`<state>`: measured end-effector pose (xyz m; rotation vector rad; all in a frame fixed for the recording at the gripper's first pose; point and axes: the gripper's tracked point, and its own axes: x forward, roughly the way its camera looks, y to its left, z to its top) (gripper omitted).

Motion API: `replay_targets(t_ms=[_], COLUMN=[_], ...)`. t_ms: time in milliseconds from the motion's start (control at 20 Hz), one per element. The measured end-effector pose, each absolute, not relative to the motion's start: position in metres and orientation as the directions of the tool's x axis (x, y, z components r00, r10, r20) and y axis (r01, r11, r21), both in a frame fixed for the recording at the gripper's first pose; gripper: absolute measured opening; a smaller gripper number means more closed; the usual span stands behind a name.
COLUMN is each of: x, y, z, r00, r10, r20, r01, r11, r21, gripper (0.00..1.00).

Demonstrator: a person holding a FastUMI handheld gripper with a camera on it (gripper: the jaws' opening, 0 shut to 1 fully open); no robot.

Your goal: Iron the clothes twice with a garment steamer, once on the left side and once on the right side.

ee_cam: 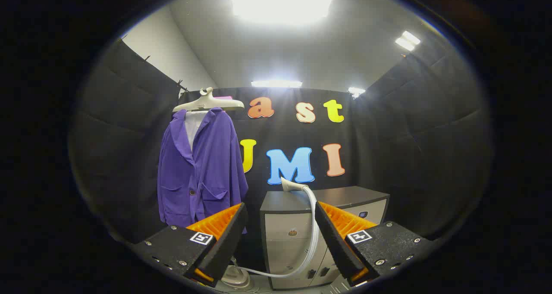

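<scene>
My gripper [281, 238] is spread wide, its two fingers well apart with nothing held between them. Through the gap I see the white hose [311, 236] of the garment steamer, which curves down from the cabinet top past the inner edge of my right finger and sweeps across low to the steamer's pale base [237, 279], sitting on the floor just beyond my left finger and partly hidden by it. Ahead, between the fingers, stands a grey cabinet [289, 231] with a dark top. The steamer head [292, 185] lies on that top near its middle, nozzle turned toward the left, well beyond my fingertips and not touching them. Further off and to the left of the cabinet hangs the purple jacket [200, 169], on a pale hanger [208, 102] with a white garment showing at its collar. The jacket's lower hem falls behind the tip of my left finger. Behind everything is the black cloth wall, and lights glare on the ceiling above.
</scene>
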<state>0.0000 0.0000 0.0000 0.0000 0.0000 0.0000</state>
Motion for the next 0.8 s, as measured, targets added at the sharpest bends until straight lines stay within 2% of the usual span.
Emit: replay_targets(t_ms=[800], x=[-0.002], y=[-0.004], z=[0.003], r00=[1.000], r10=[0.019], r20=[-0.023], r01=[-0.018], r11=[0.998], r21=[0.068], gripper=[0.96])
